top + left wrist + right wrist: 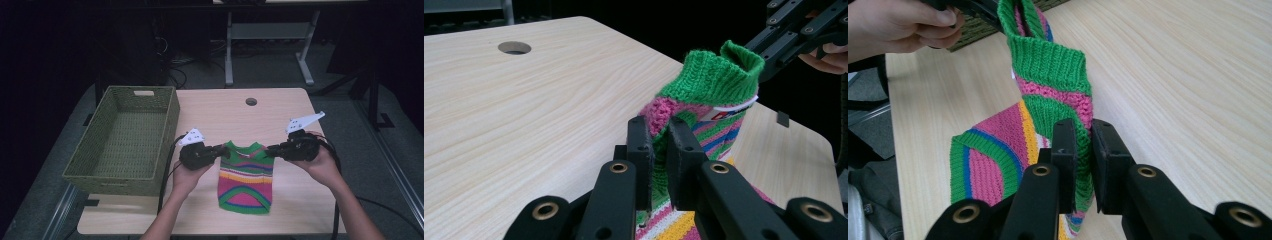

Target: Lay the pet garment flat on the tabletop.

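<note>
Dark floor and shadowed table legs ring one pale wooden table (280, 107) with rounded corners and a single round cable hole (251, 101) near its far edge. One small knitted sweater (246, 177), striped in pink, green, yellow and blue with a green ribbed collar, sits at the middle of the near half of the table; its hem end lies on the wood while its shoulders are lifted. One olive-green woven basket (167, 127), rectangular and with a handle slot in its far wall, stands on the table's left part, apart from the sweater.

Two black two-jaw grippers are at work. The left gripper (226, 151) has its jaws pinched on the sweater's left shoulder, with a fold of knit pressed between the pads, as its own view shows. The right gripper (270, 149) clamps the opposite shoulder in the same narrow way. Each is held by one hand, and a cable trails from each toward the near edge. Between them the collar is stretched out.
</note>
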Available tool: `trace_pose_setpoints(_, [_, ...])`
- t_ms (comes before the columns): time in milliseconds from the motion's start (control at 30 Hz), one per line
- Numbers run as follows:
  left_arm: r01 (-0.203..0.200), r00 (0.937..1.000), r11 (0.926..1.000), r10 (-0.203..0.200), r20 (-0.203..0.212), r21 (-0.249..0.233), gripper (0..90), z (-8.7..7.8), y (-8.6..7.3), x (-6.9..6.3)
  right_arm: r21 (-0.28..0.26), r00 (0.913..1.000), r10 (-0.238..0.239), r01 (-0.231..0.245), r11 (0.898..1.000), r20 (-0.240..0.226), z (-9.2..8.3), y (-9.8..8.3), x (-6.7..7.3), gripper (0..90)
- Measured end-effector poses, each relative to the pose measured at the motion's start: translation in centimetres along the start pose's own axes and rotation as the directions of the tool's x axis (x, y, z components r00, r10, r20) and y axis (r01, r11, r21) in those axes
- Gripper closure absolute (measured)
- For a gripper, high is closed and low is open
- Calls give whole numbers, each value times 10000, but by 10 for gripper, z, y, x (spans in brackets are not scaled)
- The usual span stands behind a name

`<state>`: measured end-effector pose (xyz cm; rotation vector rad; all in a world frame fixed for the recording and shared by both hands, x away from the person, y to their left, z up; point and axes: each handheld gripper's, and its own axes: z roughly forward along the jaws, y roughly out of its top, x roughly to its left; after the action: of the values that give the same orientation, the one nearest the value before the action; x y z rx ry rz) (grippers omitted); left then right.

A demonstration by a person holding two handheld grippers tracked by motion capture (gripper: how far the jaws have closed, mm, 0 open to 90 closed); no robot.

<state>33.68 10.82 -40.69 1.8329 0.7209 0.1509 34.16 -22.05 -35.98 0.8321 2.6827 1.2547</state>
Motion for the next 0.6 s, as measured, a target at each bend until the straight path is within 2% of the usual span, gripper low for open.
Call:
trace_pose_setpoints(267, [65, 9997, 9999, -62, -229, 123, 820, 4, 2, 6, 206, 9996, 181, -186, 9996, 206, 5, 6, -10, 803])
trace_pose_setpoints(367, [234, 9993, 9997, -234, -294, 0, 820, 6, 1, 10, 251, 9993, 220, -228, 9994, 294, 6, 9, -14, 803])
trace_pose_setpoints(600, [499, 9976, 9987, -495, -494, 67, 820, 12, -2, 17, 391, 9981, 309, -330, 9987, 531, 11, 14, -24, 799])
